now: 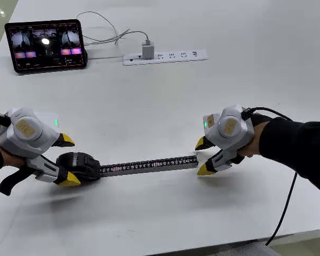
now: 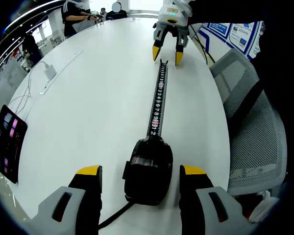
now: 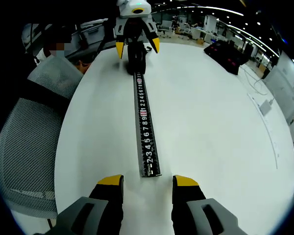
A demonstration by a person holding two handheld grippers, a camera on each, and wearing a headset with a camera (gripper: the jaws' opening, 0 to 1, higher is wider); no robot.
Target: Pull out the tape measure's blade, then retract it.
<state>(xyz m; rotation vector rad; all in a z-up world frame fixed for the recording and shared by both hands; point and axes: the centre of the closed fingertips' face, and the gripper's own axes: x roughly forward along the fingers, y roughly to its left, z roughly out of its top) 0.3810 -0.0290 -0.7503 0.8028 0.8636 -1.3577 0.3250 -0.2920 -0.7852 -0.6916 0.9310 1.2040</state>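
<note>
- The black, blocky tape measure (image 1: 79,164) sits on the white table (image 1: 202,96), with its dark numbered blade (image 1: 149,164) lying flat, drawn out of the case.
- The blade's long axis runs straight from the case towards the right tool (image 1: 202,157), and its free end stops just short of the yellow tips.
- The right tool's jaws are spread and hold nothing.
- The left tool (image 1: 69,160) straddles the case, jaws wide with a gap on each side. It is the nearer tool to the case.
- The pull-out looks done. Retracting probably depends on the left tool steadying the case.
- Well beyond the case are a black tablet (image 1: 46,45) and a white power strip (image 1: 165,56).
</note>
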